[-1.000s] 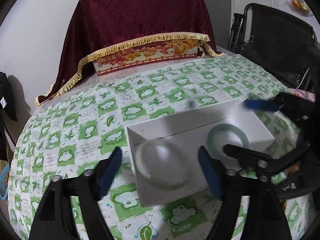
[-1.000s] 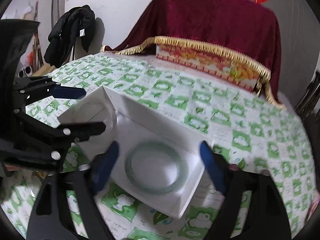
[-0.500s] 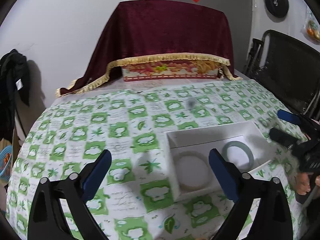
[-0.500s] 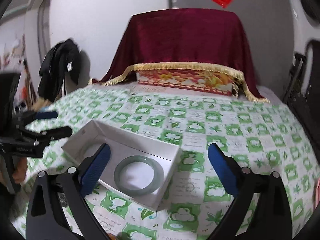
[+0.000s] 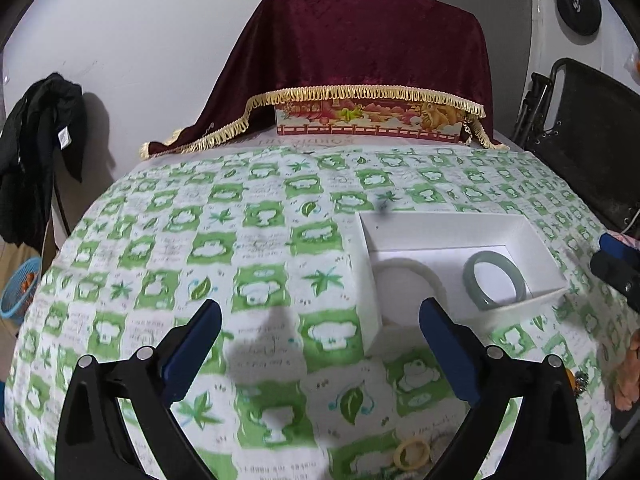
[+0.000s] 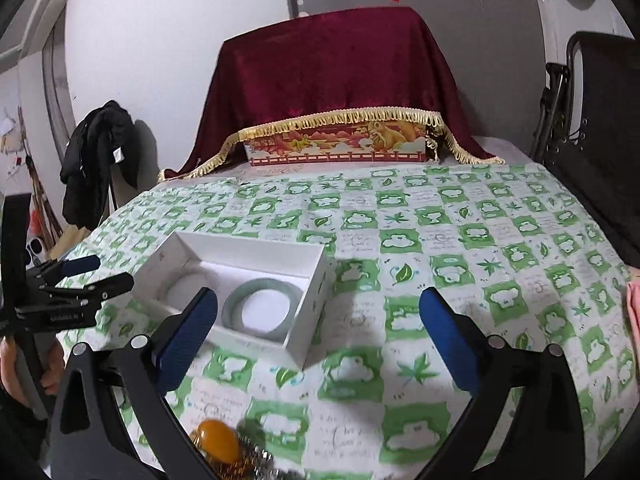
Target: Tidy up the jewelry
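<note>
Your left gripper (image 5: 320, 344) and right gripper (image 6: 318, 328) both stand spread wide, nothing between the pads. The green bangle (image 6: 262, 307) and the white bangle (image 5: 408, 276) lie side by side in the white box (image 6: 256, 254) on the green-checked tablecloth (image 5: 256, 240). A small yellow ring (image 5: 411, 454) and an amber pendant (image 6: 218, 438) lie loose at the near edge.

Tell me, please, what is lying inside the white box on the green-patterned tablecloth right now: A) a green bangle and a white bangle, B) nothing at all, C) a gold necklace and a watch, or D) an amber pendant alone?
A: the white box holds a green bangle beside a white bangle, both lying flat on its floor.
</note>
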The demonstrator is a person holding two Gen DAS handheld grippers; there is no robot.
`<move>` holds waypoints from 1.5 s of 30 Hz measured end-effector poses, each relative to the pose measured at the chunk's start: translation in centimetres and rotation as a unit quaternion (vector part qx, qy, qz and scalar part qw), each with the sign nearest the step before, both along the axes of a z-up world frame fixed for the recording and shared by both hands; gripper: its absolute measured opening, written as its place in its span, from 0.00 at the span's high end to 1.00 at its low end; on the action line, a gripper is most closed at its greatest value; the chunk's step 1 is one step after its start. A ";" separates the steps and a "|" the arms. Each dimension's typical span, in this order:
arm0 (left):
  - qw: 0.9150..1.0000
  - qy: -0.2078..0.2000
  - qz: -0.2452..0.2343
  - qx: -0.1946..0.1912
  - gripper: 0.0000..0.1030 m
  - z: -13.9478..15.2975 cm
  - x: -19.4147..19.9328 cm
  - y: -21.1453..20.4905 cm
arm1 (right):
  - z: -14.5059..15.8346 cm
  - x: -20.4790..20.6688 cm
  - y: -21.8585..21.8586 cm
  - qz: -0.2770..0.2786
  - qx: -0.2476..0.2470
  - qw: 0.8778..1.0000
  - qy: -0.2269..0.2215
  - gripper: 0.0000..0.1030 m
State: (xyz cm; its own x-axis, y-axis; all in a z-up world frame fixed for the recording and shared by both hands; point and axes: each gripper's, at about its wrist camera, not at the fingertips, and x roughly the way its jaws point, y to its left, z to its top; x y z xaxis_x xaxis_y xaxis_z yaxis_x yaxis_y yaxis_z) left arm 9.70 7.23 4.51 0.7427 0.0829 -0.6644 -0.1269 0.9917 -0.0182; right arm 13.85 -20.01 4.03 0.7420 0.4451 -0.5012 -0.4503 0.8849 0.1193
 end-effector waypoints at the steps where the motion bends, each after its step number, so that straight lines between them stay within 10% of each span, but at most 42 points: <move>1: 1.000 0.001 0.001 -0.005 0.03 0.0 -0.5 0.1 | 0.0 -0.4 -0.1 0.002 0.000 1.000 -0.001 0.04; 17: 0.997 0.009 -0.072 -0.026 0.03 -0.9 -7.4 -3.7 | -1.1 -4.2 -3.9 -0.012 0.115 0.992 0.059 0.04; 24: 0.992 0.050 -0.100 0.066 0.03 -2.8 -7.5 -7.2 | -1.2 -4.9 -3.6 -0.011 0.102 0.993 0.057 0.04; 35: 0.997 0.055 0.046 -0.027 0.03 -2.4 -6.9 1.8 | -1.6 -4.4 -3.8 -0.010 0.110 0.991 0.072 0.04; 39: 0.996 0.033 -0.048 -0.062 0.03 -1.6 -8.0 0.1 | -1.5 -4.6 -3.6 -0.006 0.106 0.992 0.071 0.04; 45: 0.990 0.077 -0.106 0.052 0.03 -3.1 -8.5 -4.8 | -1.4 -4.7 -3.4 -0.005 0.101 0.993 0.068 0.04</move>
